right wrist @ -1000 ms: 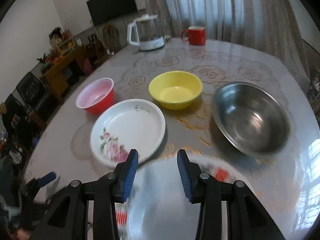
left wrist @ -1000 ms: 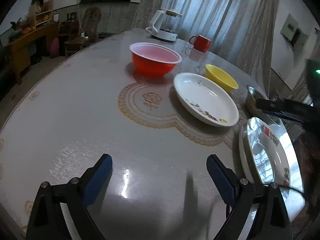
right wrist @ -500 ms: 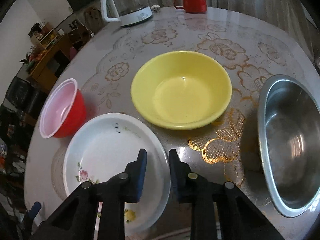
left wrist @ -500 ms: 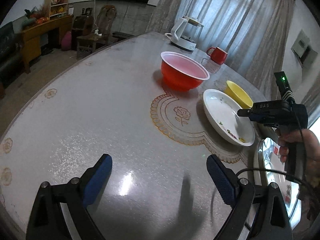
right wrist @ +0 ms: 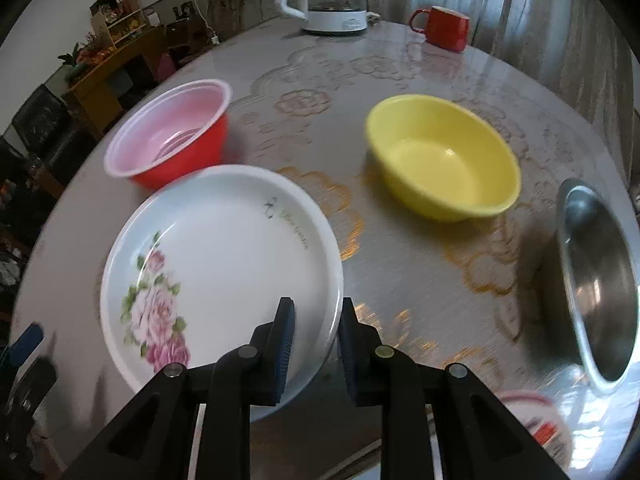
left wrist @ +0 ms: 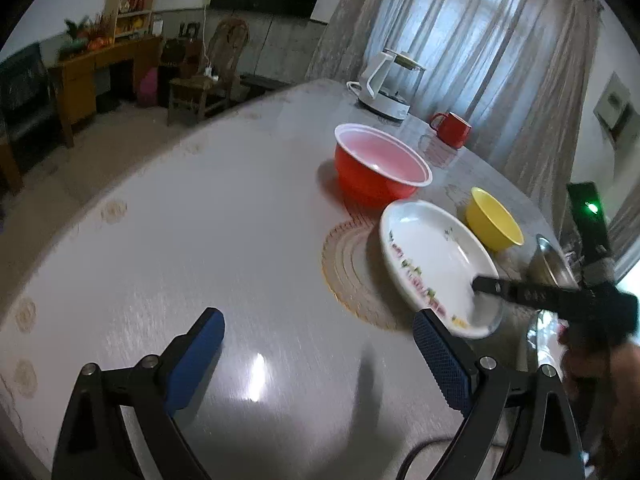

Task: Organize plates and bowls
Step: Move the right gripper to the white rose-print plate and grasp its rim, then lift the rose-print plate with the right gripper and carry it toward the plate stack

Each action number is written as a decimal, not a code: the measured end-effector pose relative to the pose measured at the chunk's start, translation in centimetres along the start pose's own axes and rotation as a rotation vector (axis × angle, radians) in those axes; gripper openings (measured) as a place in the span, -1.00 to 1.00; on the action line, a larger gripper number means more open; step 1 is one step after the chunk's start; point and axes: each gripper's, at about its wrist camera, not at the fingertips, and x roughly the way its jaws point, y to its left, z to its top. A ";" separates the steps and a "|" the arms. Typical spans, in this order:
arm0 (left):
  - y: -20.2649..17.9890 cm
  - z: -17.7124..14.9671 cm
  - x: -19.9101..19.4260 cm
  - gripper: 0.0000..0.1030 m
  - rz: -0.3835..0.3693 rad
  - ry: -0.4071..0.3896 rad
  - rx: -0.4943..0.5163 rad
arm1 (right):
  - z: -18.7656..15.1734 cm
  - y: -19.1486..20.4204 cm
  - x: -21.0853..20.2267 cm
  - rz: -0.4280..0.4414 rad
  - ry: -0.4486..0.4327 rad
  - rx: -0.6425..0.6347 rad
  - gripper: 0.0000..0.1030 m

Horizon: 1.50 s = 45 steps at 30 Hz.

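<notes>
Gripping the near rim of the white floral plate point(right wrist: 218, 256), the right gripper point(right wrist: 316, 334) has its fingers narrowed around the edge. The red bowl point(right wrist: 172, 132) sits just behind the plate, the yellow bowl point(right wrist: 444, 160) off to its right. The left gripper point(left wrist: 320, 344) hangs wide apart, holding nothing.

Bare table point(left wrist: 168, 240) lies ahead of my left tongs point(left wrist: 320, 344); right of them, the white plate point(left wrist: 432, 256) blocks.

Daylight came through curtains point(left wrist: 472, 40) at 1 o'clock; glare patch on surface point(left wrist: 256, 376) at 6; motion blur, dark fisheye corners.
</notes>
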 end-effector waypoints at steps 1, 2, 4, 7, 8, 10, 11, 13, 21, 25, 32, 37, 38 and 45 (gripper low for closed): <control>-0.1 0.4 0.3 0.86 0.010 -0.006 0.012 | -0.3 0.5 -0.2 0.012 0.001 -0.003 -0.59; -0.3 0.8 0.9 0.86 0.024 -0.003 0.027 | -0.7 1.1 -0.4 0.019 -0.001 -0.013 -0.60; -0.5 1.5 2.0 0.86 0.026 0.001 0.050 | -1.5 2.2 -0.8 0.016 -0.007 -0.027 -0.59; -0.8 2.6 4.0 0.86 0.059 0.029 0.096 | -2.4 2.8 -1.2 0.006 -0.019 -0.020 -0.56; -0.9 2.9 4.5 0.86 0.066 0.034 0.109 | -2.6 3.0 -1.2 0.001 -0.026 -0.015 -0.54; -1.4 3.4 5.5 0.86 0.056 0.044 0.139 | -3.1 3.4 -1.4 -0.015 -0.038 -0.011 -0.52; -1.8 3.6 5.9 0.85 0.050 0.056 0.160 | -3.4 3.5 -1.5 -0.024 -0.044 -0.010 -0.51; -2.7 3.9 6.6 0.83 0.049 0.064 0.205 | -3.7 4.0 -1.7 -0.044 -0.057 -0.009 -0.51; -4.9 3.3 7.6 0.12 0.077 0.040 0.349 | -4.8 4.8 -2.4 -0.070 -0.103 0.004 -0.45; -6.2 2.2 6.9 -0.21 0.098 0.018 0.455 | -5.5 5.4 -2.8 -0.071 -0.118 -0.005 -0.41; -4.1 1.0 5.0 -0.24 0.084 0.025 0.407 | -6.9 6.5 -3.3 -0.007 -0.124 -0.010 -0.41; -2.4 -1.3 2.6 -0.24 -0.004 0.047 0.342 | -8.4 6.7 -3.7 0.098 -0.119 0.053 -0.41; -2.2 -1.8 2.1 -0.24 -0.009 0.042 0.332 | -8.8 6.7 -3.8 0.121 -0.117 0.070 -0.41; -0.7 -3.0 0.3 -0.23 -0.073 0.061 0.241 | -11.5 6.7 -4.7 0.226 -0.148 0.121 -0.41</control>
